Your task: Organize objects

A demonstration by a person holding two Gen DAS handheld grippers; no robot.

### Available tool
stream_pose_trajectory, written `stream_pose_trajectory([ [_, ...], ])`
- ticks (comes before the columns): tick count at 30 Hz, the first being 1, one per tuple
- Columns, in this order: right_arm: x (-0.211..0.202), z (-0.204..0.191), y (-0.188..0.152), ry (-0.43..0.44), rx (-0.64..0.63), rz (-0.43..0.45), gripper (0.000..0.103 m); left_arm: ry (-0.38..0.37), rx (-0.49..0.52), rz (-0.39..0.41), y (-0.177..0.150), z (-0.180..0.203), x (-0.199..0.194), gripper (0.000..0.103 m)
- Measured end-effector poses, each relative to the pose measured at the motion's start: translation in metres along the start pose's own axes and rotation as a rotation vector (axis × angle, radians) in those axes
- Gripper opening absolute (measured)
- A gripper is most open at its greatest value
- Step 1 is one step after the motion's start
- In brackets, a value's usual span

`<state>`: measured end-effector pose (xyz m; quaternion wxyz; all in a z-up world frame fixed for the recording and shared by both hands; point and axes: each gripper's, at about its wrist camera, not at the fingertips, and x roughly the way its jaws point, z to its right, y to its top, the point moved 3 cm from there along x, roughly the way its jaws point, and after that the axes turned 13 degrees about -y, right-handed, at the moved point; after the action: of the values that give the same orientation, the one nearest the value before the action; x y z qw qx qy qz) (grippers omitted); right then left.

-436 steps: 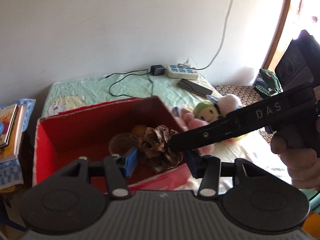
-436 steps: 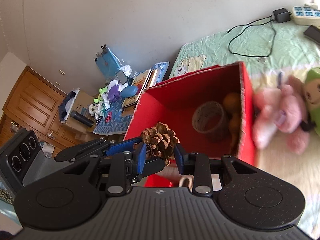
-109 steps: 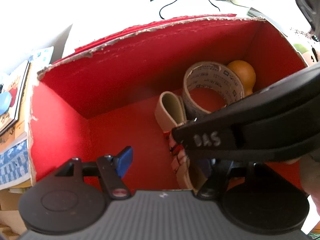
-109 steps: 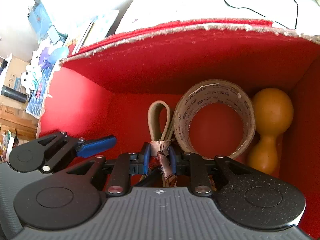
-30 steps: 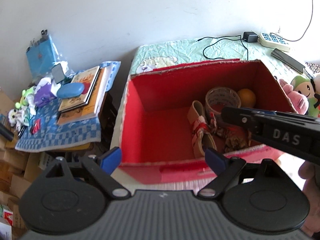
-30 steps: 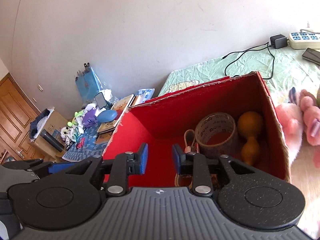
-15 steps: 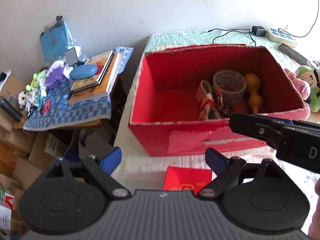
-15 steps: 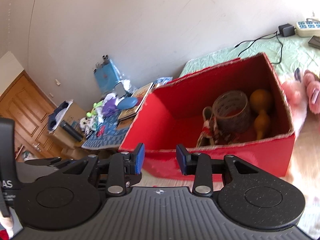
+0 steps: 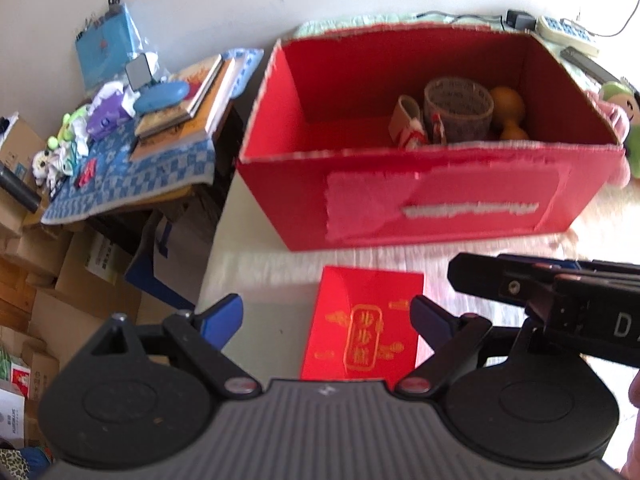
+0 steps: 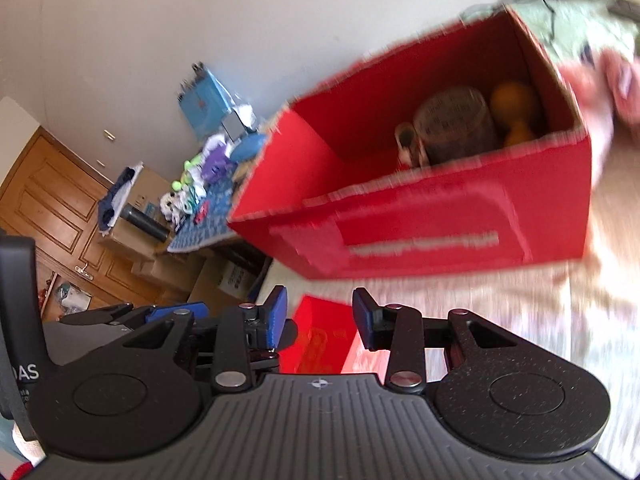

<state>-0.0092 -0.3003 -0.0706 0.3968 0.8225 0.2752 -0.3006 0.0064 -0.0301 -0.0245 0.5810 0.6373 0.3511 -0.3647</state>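
Note:
A red cardboard box point(image 9: 432, 208) stands on the bed and holds a tape roll point(image 9: 458, 110), an orange gourd point(image 9: 507, 114) and a small sandal point(image 9: 408, 124). The box also shows in the right wrist view point(image 10: 440, 224), with the tape roll point(image 10: 452, 124) and the gourd point(image 10: 514, 114) inside. A red envelope with gold print point(image 9: 362, 330) lies flat on the bed in front of the box. My left gripper point(image 9: 326, 316) is open and empty just above the envelope. My right gripper point(image 10: 320, 316) is open and empty over the envelope point(image 10: 320, 338).
A side table with a blue checked cloth point(image 9: 132, 164) holds books and small toys left of the bed. Cardboard boxes point(image 9: 80, 264) sit on the floor below it. Plush toys point(image 9: 626, 116), a power strip point(image 9: 566, 32) and a cable lie behind the box.
Both grippers have pulled back out of the box and lowered toward the bed's near edge. The red envelope is now between each gripper's fingers. The right gripper has opened wider.

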Motion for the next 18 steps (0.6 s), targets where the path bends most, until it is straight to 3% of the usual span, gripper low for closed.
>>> stream_pose_trajectory([
  [6,0.01,0.014,-0.015,-0.004,0.082,-0.093,0.041,-0.011,-0.023,-0.049,-0.014,-0.004,0.013,0.092],
  [15,0.013,0.022,-0.025,-0.027,0.1,-0.157,0.042,-0.02,-0.051,-0.085,-0.026,-0.01,0.024,0.092],
  [18,0.016,0.022,-0.027,-0.027,0.097,-0.18,0.049,-0.027,-0.061,-0.096,-0.03,-0.013,0.027,0.094],
])
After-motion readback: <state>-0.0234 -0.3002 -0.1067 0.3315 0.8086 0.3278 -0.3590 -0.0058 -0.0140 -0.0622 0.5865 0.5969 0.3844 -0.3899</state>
